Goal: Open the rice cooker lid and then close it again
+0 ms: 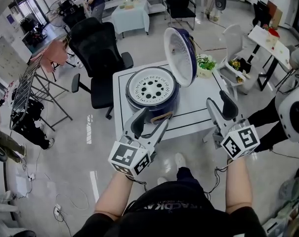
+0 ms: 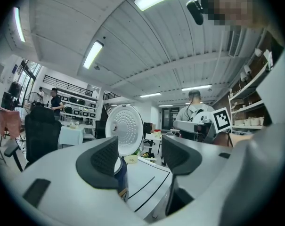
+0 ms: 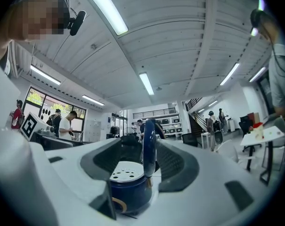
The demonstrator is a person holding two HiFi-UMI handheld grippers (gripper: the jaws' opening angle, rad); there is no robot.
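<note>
Navy-blue rice cooker (image 1: pixel 151 90) sits on the white table (image 1: pixel 198 105), its lid (image 1: pixel 181 56) standing upright, fully raised. Left gripper (image 1: pixel 150 125) and right gripper (image 1: pixel 220 106) hover near the table's front edge, jaws apart, holding nothing.

The head view looks steeply down from above the person onto the table (image 1: pixel 196 107). The cooker (image 1: pixel 151 90) sits mid-frame, with the left gripper (image 1: pixel 150 124) and right gripper (image 1: pixel 219 107) close below it. The left gripper view sits low at the table's near edge, facing across it and tilted up, so the ceiling (image 2: pixel 133 41) fills most of the frame. The right gripper view looks from the near right side, low and close, catching the lid (image 3: pixel 148 145) edge-on. All three views share cooker and lid. Each gripper view also shows the other's marker cube (image 2: pixel 222 119).
</note>
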